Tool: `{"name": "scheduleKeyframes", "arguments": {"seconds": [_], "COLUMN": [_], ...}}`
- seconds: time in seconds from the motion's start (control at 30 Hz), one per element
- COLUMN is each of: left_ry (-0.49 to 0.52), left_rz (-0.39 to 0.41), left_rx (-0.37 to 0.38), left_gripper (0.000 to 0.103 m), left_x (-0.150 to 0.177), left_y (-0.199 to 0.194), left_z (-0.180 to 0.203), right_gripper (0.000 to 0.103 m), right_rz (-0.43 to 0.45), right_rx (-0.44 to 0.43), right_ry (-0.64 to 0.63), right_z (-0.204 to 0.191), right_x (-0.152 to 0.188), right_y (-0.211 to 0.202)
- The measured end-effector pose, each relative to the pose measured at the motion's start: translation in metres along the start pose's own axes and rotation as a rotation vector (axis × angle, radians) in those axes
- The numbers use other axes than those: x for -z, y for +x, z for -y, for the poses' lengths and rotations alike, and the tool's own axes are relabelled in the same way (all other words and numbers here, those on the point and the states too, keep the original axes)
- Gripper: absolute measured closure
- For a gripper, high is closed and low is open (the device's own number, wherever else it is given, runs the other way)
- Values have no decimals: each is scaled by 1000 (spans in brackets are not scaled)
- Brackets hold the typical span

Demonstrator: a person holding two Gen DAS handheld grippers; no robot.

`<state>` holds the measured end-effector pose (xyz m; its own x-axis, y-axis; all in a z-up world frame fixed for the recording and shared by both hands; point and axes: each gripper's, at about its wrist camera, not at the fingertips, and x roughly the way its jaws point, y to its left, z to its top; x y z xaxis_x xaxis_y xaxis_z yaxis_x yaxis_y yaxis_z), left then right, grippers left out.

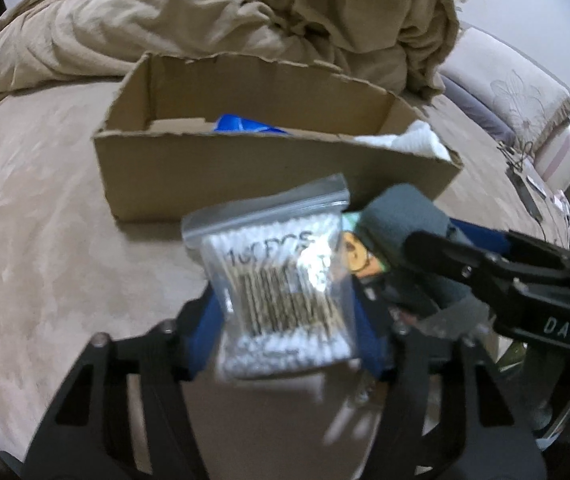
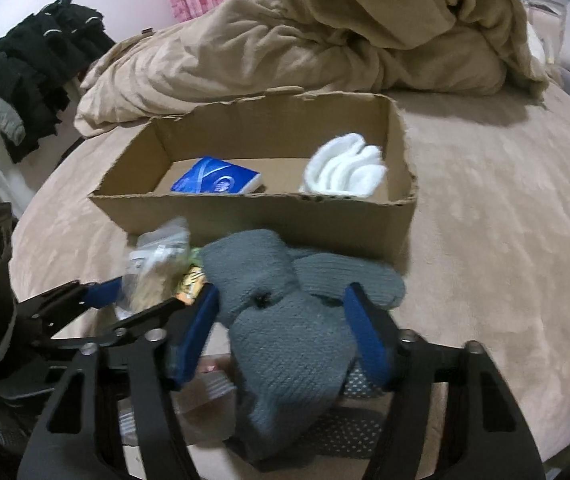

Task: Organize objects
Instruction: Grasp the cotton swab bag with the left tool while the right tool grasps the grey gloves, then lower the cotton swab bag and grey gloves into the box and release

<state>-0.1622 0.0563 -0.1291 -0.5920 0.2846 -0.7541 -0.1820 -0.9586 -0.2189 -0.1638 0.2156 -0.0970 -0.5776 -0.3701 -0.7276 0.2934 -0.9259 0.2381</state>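
Note:
My left gripper (image 1: 285, 320) is shut on a clear zip bag of cotton swabs (image 1: 281, 280) and holds it just in front of an open cardboard box (image 1: 221, 176). My right gripper (image 2: 285, 320) is shut on a pair of grey socks (image 2: 285, 320), held beside the swab bag (image 2: 157, 268) and near the box's front wall (image 2: 245, 216). The grey socks also show in the left wrist view (image 1: 401, 224). Inside the box lie a blue packet (image 2: 217, 180) at the left and folded white socks (image 2: 345, 170) at the right.
The box stands on a beige bed cover (image 2: 505, 220). A crumpled tan duvet (image 2: 305, 40) is heaped behind it. Dark clothes (image 2: 37, 64) hang at the far left. A small yellow and green packet (image 1: 359, 256) lies between the two grippers.

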Motion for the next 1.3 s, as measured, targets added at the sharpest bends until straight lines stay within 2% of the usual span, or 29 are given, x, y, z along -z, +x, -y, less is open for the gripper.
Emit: {"name": "scheduleKeyframes", "arguments": {"seconds": [0.13, 0.23, 0.8, 1.13, 1.3], "left_ry": [-4, 2, 6, 17, 18], "left_rz": [6, 14, 97, 187, 209], "left_rx": [0, -12, -27, -23, -24], "left_gripper": [55, 58, 58, 58, 58], "left_x": [1, 2, -9, -25, -38], "left_y": [-5, -11, -75, -129, -148], "left_z": [-1, 0, 5, 15, 12], "right_gripper": [53, 58, 61, 61, 61], "right_rz": [12, 22, 160, 263, 295], "right_rx": [-18, -15, -5, 18, 20], "right_ry": [1, -7, 68, 11, -16], "right_z": [0, -1, 14, -5, -19], "right_x": [0, 1, -8, -26, -39], "right_y": [-4, -7, -77, -139, -155]}}
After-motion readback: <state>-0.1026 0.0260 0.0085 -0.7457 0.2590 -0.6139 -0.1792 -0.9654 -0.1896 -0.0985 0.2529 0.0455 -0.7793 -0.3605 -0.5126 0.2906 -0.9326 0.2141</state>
